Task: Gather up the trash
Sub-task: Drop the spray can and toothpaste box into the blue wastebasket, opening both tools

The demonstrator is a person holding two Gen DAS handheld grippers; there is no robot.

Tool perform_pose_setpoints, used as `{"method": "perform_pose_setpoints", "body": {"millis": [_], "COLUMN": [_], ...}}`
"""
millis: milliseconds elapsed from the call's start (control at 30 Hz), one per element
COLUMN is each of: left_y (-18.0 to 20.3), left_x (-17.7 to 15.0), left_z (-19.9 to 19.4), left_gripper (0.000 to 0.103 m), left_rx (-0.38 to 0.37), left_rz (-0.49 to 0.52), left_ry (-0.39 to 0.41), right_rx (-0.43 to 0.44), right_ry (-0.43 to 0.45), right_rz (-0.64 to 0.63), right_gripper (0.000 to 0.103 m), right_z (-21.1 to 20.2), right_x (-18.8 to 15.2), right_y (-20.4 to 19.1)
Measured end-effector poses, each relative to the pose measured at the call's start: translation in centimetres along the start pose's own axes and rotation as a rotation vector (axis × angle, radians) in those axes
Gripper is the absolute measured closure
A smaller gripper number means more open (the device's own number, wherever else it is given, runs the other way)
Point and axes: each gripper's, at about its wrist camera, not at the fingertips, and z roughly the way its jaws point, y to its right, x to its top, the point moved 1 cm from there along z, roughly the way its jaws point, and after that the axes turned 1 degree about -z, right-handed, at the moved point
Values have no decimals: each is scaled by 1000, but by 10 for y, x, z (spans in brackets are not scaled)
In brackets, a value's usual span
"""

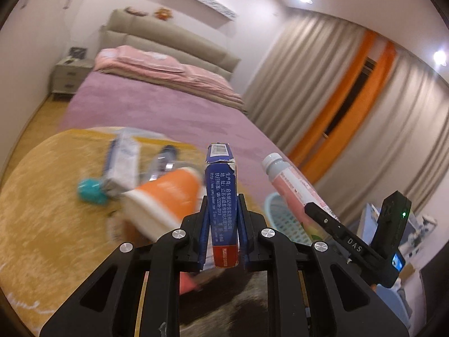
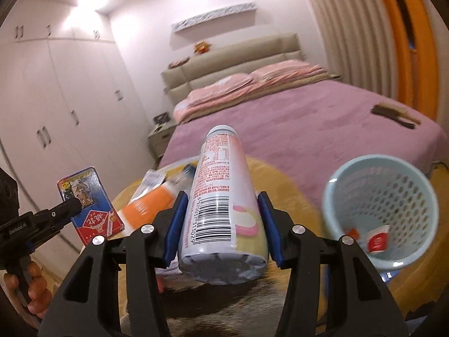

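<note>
Two grippers are loaded: the left gripper (image 1: 221, 219) clamps a slim blue card box (image 1: 221, 196) on its narrow sides, the right gripper (image 2: 221, 224) squeezes a pink-labelled bottle (image 2: 223, 193). Both are held above the yellow mat (image 1: 50, 210). A pale blue mesh basket (image 2: 376, 168) stands open-mouthed just right of the bottle.

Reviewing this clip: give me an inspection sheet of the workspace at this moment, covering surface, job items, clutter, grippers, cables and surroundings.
Surface: yellow mat at the foot of the purple bed.
Job's things: blue card box, bottle, light blue basket with a red and white cup inside.
Clutter: orange tube, teal-capped item, white carton, blurred.
Grippers: left gripper shut on the card box; right gripper shut on the bottle.
Cables: nothing seen.
Surroundings: wardrobe, curtains, nightstand, brush on bed.
</note>
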Motion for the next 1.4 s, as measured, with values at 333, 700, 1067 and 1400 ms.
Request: {"method": "perform_pose_setpoints", "body": {"millis": [333,700,1067,1400], "left_y": [90,165,183,161], "left_x": [3,-30,-58,-49], "left_z": [99,224,277,229], "left_gripper": [86,86,57,44], "left_rx": [-147,-202,-186,-173], "left_rz": [109,220,242,214], "left_ry": [-101,-268,-338,-256], "right_rx": [-210,-376,-404,-373], "right_ry": [64,-43,-107,-87], "right_rz": [136,314,333,302], "right_gripper": [55,55,55,55], "right_z": [-25,2,17,7], "right_x": [12,-12,-26,-23], "right_y": [104,211,241,222]}}
